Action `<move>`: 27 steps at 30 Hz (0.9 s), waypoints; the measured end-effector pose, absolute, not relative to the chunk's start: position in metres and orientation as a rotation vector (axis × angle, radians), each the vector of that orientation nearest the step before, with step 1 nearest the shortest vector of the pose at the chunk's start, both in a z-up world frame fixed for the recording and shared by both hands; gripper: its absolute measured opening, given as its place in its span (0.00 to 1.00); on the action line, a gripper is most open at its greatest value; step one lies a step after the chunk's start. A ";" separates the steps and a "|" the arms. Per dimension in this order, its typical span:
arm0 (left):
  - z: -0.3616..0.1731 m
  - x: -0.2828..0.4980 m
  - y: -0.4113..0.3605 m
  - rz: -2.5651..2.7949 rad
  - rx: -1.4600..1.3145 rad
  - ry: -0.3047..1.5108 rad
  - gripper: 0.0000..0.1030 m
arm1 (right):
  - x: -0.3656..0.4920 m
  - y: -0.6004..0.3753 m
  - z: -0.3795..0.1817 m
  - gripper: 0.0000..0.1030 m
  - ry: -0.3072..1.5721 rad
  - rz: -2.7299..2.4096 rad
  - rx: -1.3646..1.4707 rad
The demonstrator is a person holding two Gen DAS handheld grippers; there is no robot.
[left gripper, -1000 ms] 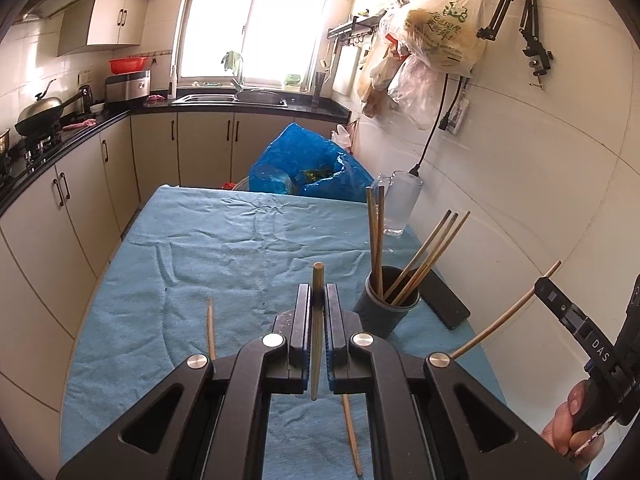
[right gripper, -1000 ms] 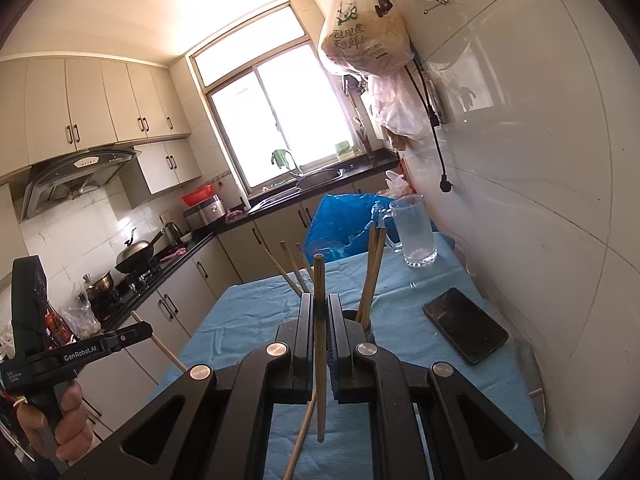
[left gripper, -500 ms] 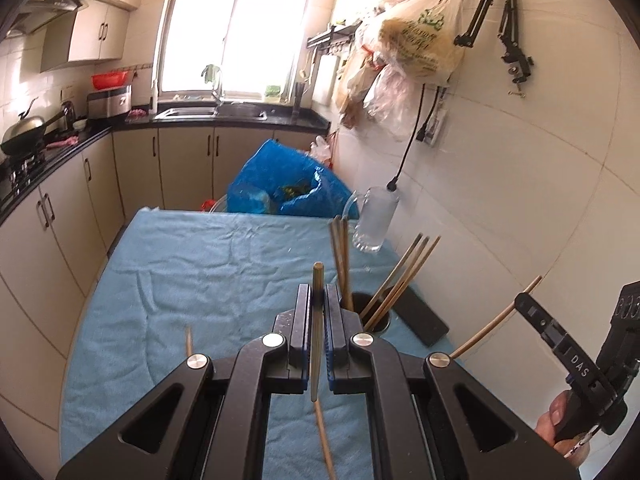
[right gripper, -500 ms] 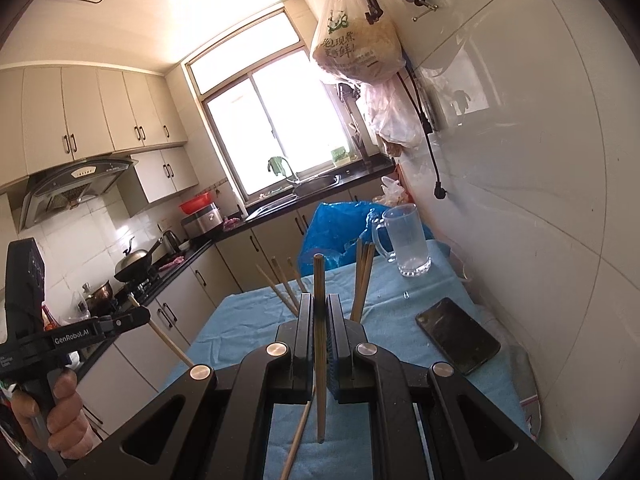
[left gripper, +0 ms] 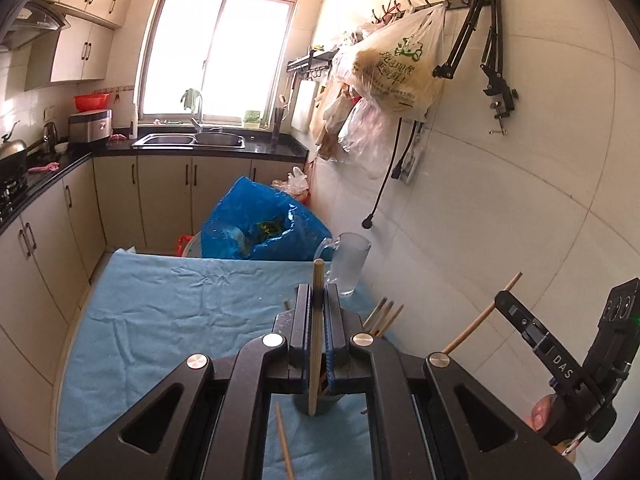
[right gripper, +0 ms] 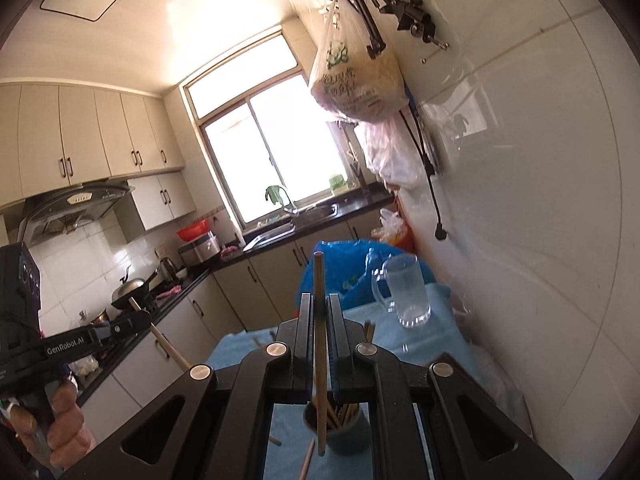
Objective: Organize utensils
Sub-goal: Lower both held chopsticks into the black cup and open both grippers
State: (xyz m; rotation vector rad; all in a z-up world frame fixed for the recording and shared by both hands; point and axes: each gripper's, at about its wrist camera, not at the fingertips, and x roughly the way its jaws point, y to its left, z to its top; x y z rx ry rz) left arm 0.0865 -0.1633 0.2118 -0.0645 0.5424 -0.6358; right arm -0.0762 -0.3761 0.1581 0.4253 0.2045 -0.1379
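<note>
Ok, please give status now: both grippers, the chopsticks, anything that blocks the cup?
Left gripper shut on one chopstick. Right gripper shut on another chopstick. Dark cup below, already holding several sticks. Nothing blocks it; a loose chopstick lies on the blue cloth.

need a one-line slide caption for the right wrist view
Right gripper shut on a chopstick above the dark holder cup of chopsticks on the blue tablecloth, glass mug behind.

the right gripper (right gripper: 319,312) clamps an upright chopstick (right gripper: 319,344) at frame centre, above a dark cup (right gripper: 352,436) of chopsticks; the left gripper (right gripper: 136,322) at lower left grips another.
</note>
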 end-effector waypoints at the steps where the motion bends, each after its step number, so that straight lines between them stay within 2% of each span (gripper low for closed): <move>1: 0.213 0.089 -0.165 -0.636 -0.068 0.542 0.05 | -0.073 -0.377 0.161 0.06 0.200 -0.142 0.422; 11: 0.198 0.125 -0.204 -0.640 -0.061 0.582 0.05 | -0.034 -0.385 0.159 0.06 0.217 -0.172 0.392; 27: 0.135 0.152 -0.203 -0.614 -0.036 0.683 0.05 | 0.011 -0.390 0.101 0.07 0.368 -0.164 0.412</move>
